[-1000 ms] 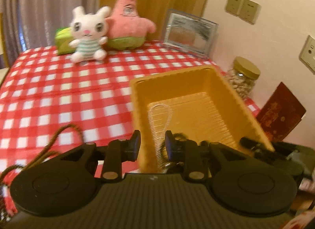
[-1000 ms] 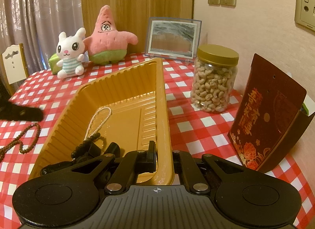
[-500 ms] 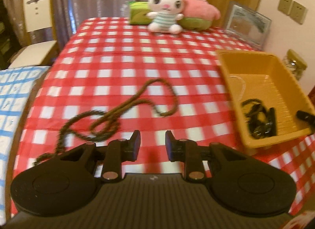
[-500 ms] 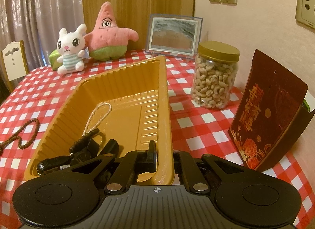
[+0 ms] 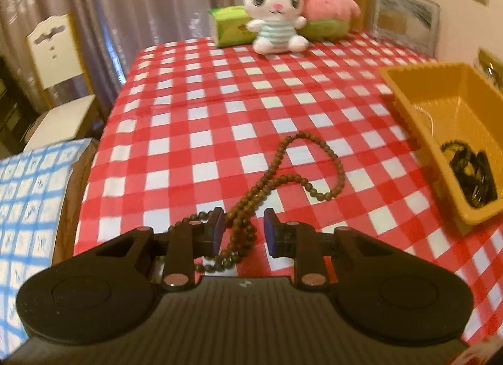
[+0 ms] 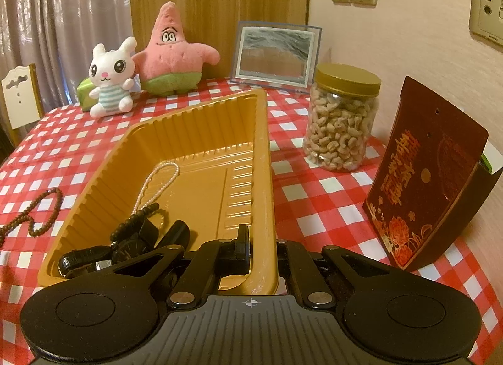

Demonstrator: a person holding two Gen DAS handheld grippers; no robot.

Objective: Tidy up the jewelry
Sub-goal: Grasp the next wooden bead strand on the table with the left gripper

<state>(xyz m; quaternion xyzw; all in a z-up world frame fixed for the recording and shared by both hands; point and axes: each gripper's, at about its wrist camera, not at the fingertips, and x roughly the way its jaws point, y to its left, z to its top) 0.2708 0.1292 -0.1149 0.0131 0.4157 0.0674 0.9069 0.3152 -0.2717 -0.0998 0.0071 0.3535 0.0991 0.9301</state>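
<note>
Swinging since the earlier frame: left gripper (image 5: 242, 229) has left the yellow tray (image 5: 408, 113) and now looks down on the brown bead necklace (image 5: 283, 176); the tray sits off to its right.
Unchanged view: right gripper (image 6: 261, 252) sees the same scene as a second ago.
Tray contents: pearl strand (image 6: 157, 182), dark bead string (image 6: 135, 220) and black wristwatch (image 6: 103, 255), all gathered at the near end of the yellow tray (image 6: 201, 120).
Brown bead necklace: lying loose on the red-checked counter (image 5: 220, 98), left of the tray, its near loops running between the left fingers (image 5: 217, 226).
Left fingers: apart, either side of the beads, not pressing on them.
Right fingers: clamped together on the tray's near right rim, one inside the wall, one outside.
Left pose: tilted steeply down toward the counter.
Right pose: angled down along the tray's right wall.
Background: plush rabbit (image 6: 110, 79), pink star plush (image 6: 171, 54), nut jar (image 6: 342, 120), red box (image 6: 424, 176).
</note>
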